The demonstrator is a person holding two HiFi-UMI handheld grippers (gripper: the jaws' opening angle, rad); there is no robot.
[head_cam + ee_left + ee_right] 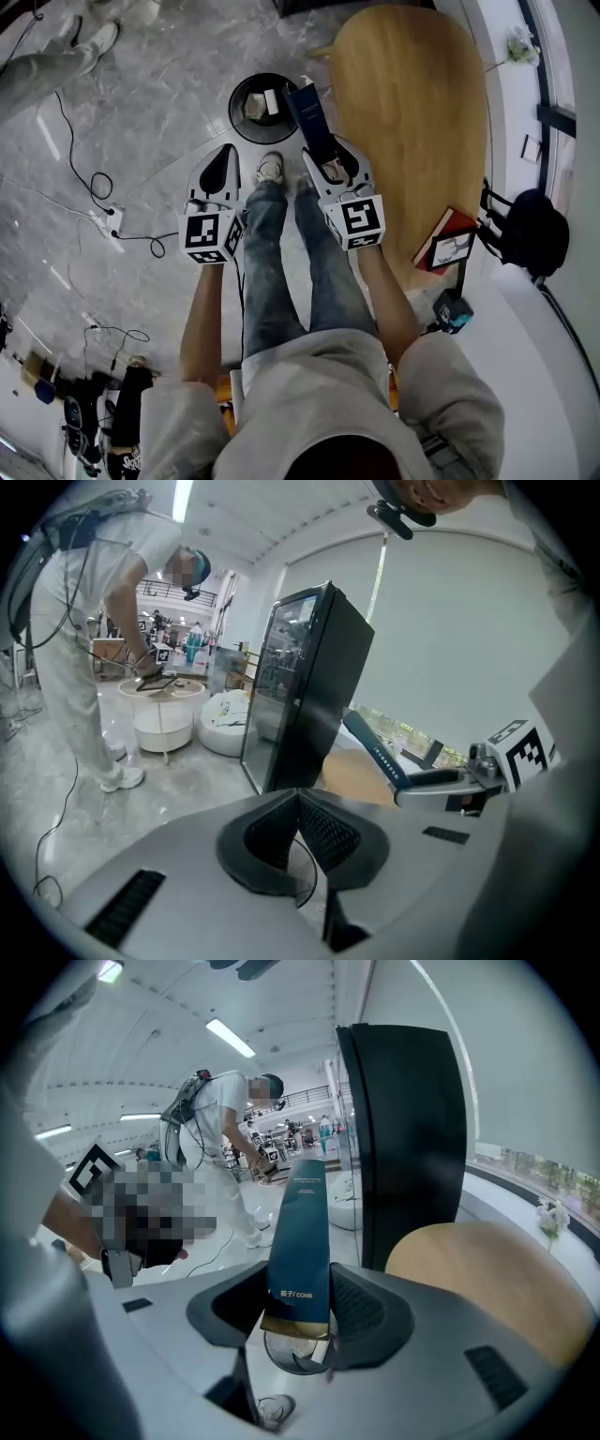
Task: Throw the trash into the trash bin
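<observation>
It is bright in here. Even daylight comes from the long window (536,1168) in the curved white wall, helped by ceiling strip lights (230,1038) overhead. The polished grey marble floor (141,112) gives back a soft pale sheen, with hardly a hard shadow on it. Both gripper views are strongly fisheyed: black corners ring them, and the tall black glass-fronted cabinet (412,1129) bows. The slim dark-blue cardboard packet (300,1241) is crisp, its print readable, while the nearest foreground goes slightly soft. The head view bends at its edges too.
</observation>
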